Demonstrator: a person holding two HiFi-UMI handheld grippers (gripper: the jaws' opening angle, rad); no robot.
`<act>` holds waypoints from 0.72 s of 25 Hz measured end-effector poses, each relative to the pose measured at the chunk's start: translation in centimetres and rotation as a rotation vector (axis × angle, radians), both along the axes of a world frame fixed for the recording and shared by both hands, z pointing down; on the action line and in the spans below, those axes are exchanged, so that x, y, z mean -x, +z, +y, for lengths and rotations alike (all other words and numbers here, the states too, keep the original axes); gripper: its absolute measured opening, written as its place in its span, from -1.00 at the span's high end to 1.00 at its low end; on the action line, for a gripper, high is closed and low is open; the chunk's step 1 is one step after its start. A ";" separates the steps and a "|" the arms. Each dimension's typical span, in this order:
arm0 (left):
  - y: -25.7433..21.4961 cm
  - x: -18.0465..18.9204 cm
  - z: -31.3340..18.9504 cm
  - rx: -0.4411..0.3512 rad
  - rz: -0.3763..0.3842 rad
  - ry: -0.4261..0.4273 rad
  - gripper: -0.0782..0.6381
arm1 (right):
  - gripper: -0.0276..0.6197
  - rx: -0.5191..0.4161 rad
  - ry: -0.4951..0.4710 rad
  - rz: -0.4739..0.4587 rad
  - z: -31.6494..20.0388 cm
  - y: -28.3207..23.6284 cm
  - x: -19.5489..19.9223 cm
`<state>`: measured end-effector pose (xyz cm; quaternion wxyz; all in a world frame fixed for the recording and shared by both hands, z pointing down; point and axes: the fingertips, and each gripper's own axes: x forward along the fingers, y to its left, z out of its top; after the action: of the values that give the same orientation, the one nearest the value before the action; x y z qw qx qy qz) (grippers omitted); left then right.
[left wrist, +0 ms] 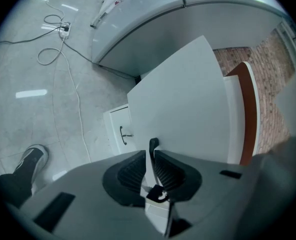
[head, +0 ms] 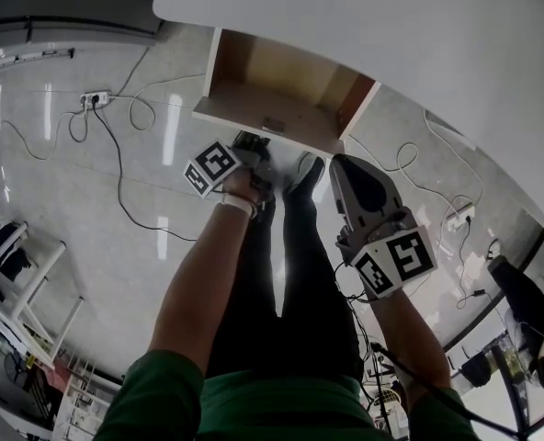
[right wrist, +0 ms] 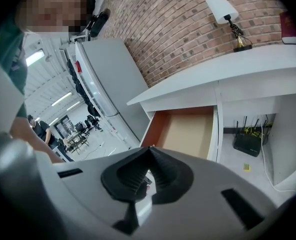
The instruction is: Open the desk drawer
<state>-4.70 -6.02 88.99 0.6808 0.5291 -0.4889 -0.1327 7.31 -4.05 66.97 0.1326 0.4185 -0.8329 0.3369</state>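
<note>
The left gripper had its fingers barely parted, the dark drawer handle between them. The right gripper kept fingers pressed together, empty, the desk drawer pulled open beyond their tips.

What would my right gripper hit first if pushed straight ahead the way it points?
Probably the open drawer: the right gripper, jaws shut and empty, points at its near end. Whether it strikes the rim or passes inside isn't clear.
</note>
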 end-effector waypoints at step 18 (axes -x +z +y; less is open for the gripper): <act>-10.4 4.2 5.9 -0.017 -0.219 0.231 0.64 | 0.91 -0.088 0.045 -0.015 -2.3 -9.2 -1.1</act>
<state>-8.92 -0.12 78.55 0.6297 0.5988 -0.4948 0.0006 8.42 -6.38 57.80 0.1003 0.4402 -0.8382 0.3060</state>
